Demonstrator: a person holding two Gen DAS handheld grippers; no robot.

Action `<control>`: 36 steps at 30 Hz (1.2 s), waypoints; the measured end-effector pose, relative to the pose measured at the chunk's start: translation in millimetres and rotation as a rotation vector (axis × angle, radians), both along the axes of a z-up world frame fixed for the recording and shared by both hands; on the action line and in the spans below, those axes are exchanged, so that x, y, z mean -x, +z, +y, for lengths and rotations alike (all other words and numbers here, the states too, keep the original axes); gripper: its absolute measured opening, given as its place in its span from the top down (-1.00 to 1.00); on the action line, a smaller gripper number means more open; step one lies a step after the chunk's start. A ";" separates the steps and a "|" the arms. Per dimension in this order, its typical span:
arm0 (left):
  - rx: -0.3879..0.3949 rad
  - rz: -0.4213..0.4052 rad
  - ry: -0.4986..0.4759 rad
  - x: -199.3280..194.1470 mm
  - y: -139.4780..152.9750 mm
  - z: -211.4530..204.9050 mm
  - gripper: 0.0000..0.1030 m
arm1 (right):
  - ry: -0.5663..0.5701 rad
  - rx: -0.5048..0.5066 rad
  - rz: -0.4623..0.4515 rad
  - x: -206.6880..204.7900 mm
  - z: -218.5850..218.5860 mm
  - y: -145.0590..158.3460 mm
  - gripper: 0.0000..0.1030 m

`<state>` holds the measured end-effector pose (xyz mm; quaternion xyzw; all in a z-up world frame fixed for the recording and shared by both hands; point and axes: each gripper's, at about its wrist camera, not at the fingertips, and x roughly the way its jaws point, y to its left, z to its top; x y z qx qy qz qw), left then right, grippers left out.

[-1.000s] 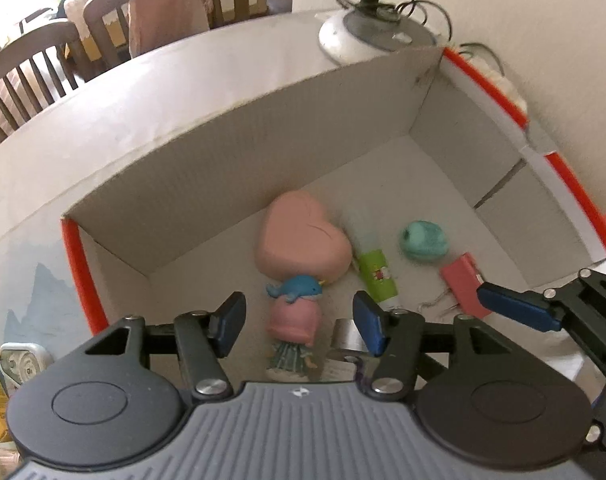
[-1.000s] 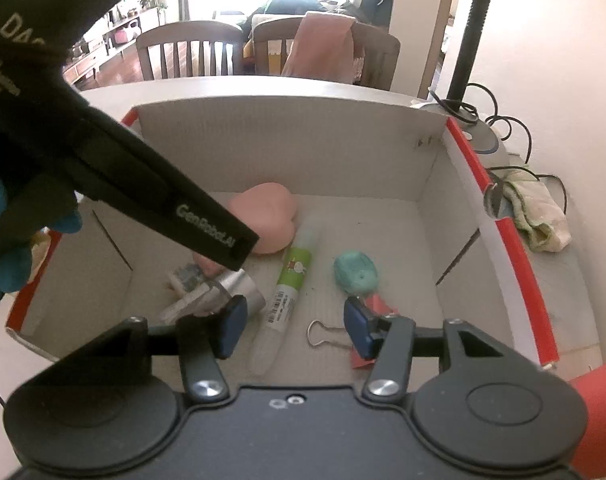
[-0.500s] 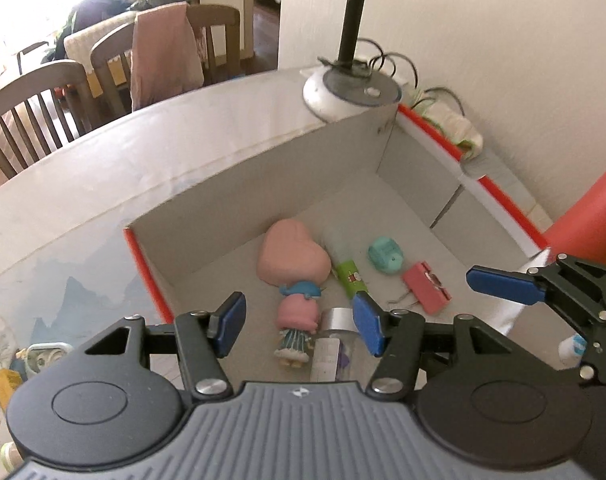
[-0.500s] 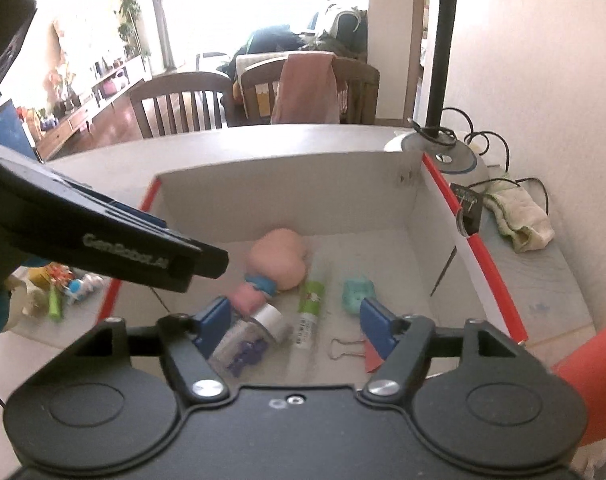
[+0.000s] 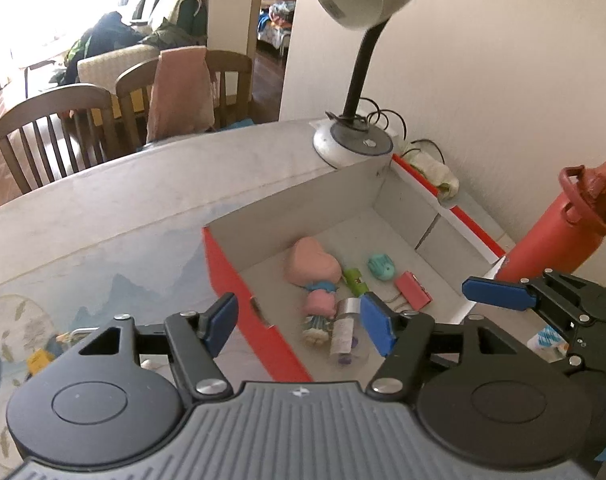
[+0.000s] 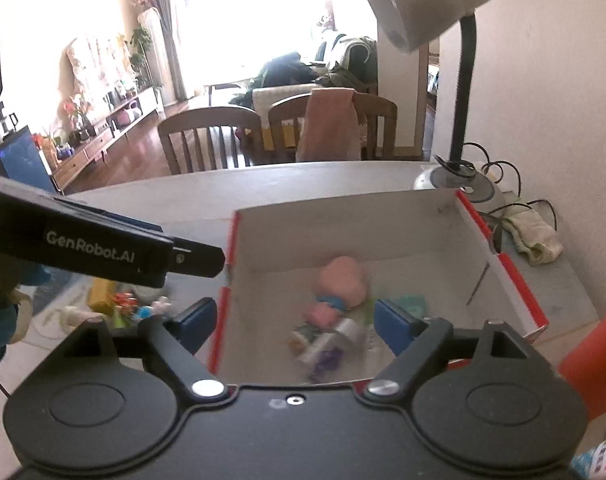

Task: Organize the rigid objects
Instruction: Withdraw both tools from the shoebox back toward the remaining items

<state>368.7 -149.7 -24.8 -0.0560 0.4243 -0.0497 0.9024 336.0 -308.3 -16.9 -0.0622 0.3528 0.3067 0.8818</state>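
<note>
My left view alone shows red bottle (image 5: pixel 551 236) at right | box (image 5: pixel 239 288), centre: pink heart (image 5: pixel 311 260), doll (image 5: pixel 319 308), clip (image 5: pixel 413 290) | left gripper (image 5: pixel 299 320), right gripper (image 6: pixel 295 320): jaws just opening, empty

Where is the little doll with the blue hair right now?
In the left wrist view, the doll lies on the floor of the cardboard box, between the pink heart behind it and the silver-capped clear tube on its right.
</note>
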 end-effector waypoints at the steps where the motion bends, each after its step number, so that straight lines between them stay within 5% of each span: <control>1: 0.001 -0.006 -0.001 5.2 1.6 3.3 -0.30 | 0.000 -0.004 -0.001 3.3 3.9 1.1 -0.67; 16: 0.049 -0.055 0.043 88.8 14.7 77.8 -0.54 | 0.043 -0.082 -0.010 65.1 58.6 8.8 -0.84; 32: 0.105 -0.047 0.168 145.2 -14.2 175.0 -0.64 | 0.093 -0.048 -0.002 91.3 113.8 -3.1 -0.84; 36: 0.114 -0.040 0.197 147.7 -31.6 187.4 -0.94 | 0.127 -0.010 0.005 92.6 128.5 -12.8 -0.84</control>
